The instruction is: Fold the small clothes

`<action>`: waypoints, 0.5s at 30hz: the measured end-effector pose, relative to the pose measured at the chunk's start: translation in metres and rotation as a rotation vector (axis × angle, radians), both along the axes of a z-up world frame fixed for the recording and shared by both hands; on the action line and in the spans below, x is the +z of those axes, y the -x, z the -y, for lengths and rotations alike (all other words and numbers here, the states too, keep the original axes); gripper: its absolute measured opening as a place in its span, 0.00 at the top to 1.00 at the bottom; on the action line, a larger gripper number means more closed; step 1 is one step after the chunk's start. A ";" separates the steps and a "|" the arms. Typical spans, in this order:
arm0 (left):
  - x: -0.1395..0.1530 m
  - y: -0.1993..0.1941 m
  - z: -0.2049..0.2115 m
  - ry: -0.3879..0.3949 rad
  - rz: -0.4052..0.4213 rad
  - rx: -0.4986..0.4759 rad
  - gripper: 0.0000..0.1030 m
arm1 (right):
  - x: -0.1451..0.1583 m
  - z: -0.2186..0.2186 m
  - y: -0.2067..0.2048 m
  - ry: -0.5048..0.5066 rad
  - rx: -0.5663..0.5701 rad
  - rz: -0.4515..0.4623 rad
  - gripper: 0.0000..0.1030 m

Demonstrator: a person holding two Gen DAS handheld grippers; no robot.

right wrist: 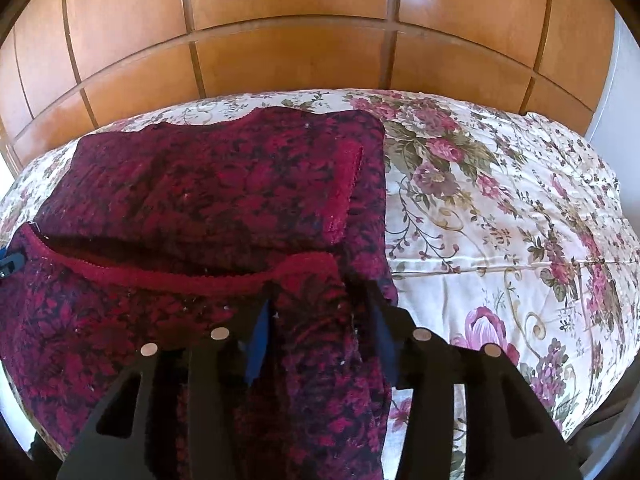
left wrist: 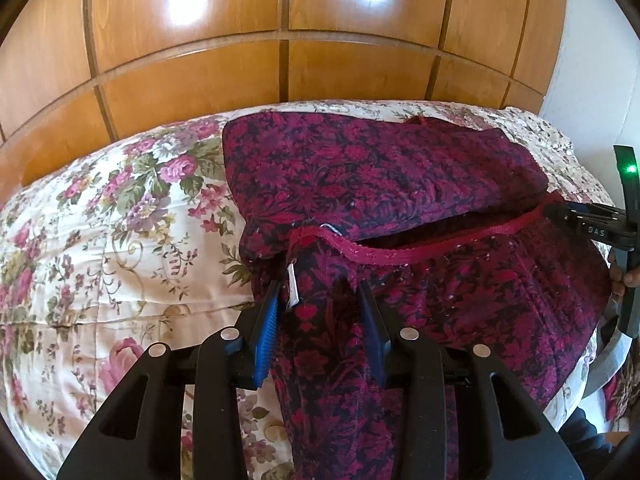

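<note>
A dark red and purple floral knit garment (left wrist: 380,184) lies partly folded on the bed, with a red ribbed hem (left wrist: 400,254) running across it. My left gripper (left wrist: 320,296) is shut on the near left part of the garment, beside a white label (left wrist: 294,284), and lifts it. In the right wrist view my right gripper (right wrist: 320,312) is shut on the near right part of the same garment (right wrist: 208,184), just below the red hem (right wrist: 180,276). The right gripper also shows in the left wrist view (left wrist: 592,224) at the garment's right edge.
A floral quilt (left wrist: 100,240) covers the bed, and shows to the right of the garment in the right wrist view (right wrist: 500,220). A wooden panelled headboard (left wrist: 280,20) stands behind. A white wall (left wrist: 592,60) is at the right.
</note>
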State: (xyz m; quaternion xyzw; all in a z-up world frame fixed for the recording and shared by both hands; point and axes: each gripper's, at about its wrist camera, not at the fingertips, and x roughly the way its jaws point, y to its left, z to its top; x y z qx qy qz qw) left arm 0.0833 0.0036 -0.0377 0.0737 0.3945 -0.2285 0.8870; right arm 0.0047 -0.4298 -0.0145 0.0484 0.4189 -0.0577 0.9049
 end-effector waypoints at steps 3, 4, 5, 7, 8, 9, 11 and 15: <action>-0.004 -0.004 -0.001 0.012 -0.020 0.004 0.64 | -0.001 0.000 0.000 -0.002 0.002 0.000 0.54; -0.004 -0.004 -0.002 0.020 -0.022 0.006 0.64 | -0.001 0.000 0.001 -0.002 -0.003 0.000 0.51; -0.004 -0.004 -0.003 0.025 -0.024 0.002 0.79 | 0.000 0.001 0.001 0.000 -0.008 0.003 0.48; -0.001 -0.001 -0.004 0.031 -0.013 0.002 0.85 | 0.003 0.002 0.003 0.002 -0.007 0.010 0.49; 0.002 0.002 -0.007 0.053 -0.003 -0.004 0.86 | 0.005 0.002 0.005 0.003 -0.002 0.012 0.56; 0.005 0.004 -0.010 0.065 0.006 -0.006 0.86 | 0.008 0.000 0.006 0.003 0.011 0.014 0.70; 0.014 0.010 -0.018 0.108 0.030 -0.009 0.87 | 0.013 -0.007 0.009 0.021 0.039 0.024 0.77; 0.014 0.014 -0.030 0.137 0.022 0.023 0.87 | 0.018 -0.017 0.011 0.036 0.076 0.043 0.81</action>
